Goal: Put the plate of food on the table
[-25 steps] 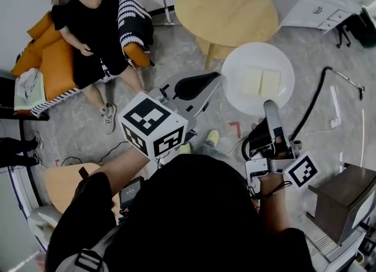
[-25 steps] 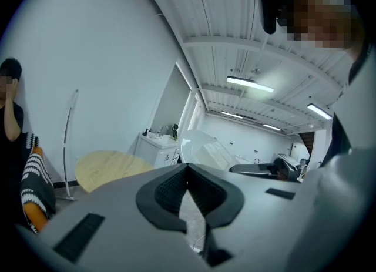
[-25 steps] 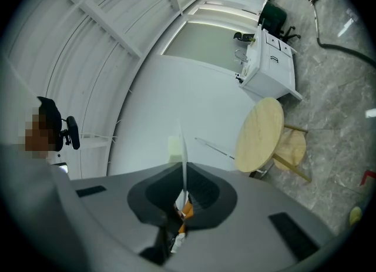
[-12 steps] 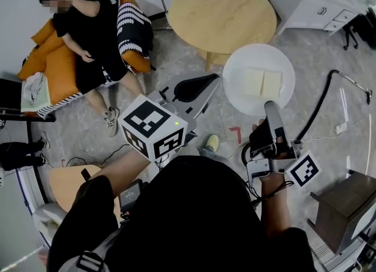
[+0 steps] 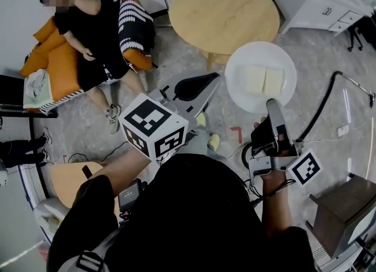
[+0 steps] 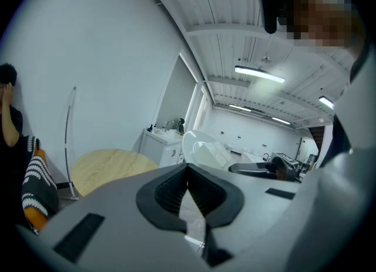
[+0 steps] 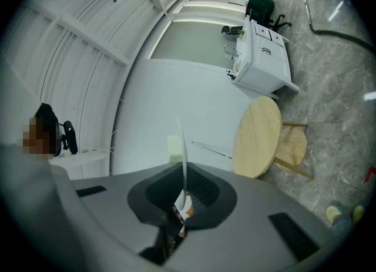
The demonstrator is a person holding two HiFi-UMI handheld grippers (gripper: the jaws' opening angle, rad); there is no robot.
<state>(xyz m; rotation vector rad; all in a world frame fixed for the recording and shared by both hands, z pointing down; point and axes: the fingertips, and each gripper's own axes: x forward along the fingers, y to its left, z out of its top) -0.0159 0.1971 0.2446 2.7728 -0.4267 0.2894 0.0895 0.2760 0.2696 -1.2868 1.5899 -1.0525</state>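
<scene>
The round white plate [image 5: 241, 91] stays pinched in my right hand-held gripper [image 5: 272, 105], barely nearer the round wooden bench [image 5: 223, 12]. My left hand-held gripper [image 5: 211, 79] is closed, empty.

plate [image 5: 237, 74] rim: hidden in right gripper [image 5: 272, 107] jaws | cabinet [image 5: 320, 0]: cut off

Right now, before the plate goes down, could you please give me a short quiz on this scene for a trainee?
1. True or false: the plate has not yet been set on the round wooden table.
2. Which is clamped on the plate's rim? A) left hand-held gripper B) right hand-held gripper
3. Fill in: the plate carries ___ pale slices of food.
Key: 1 true; 2 B; 3 two.
</scene>
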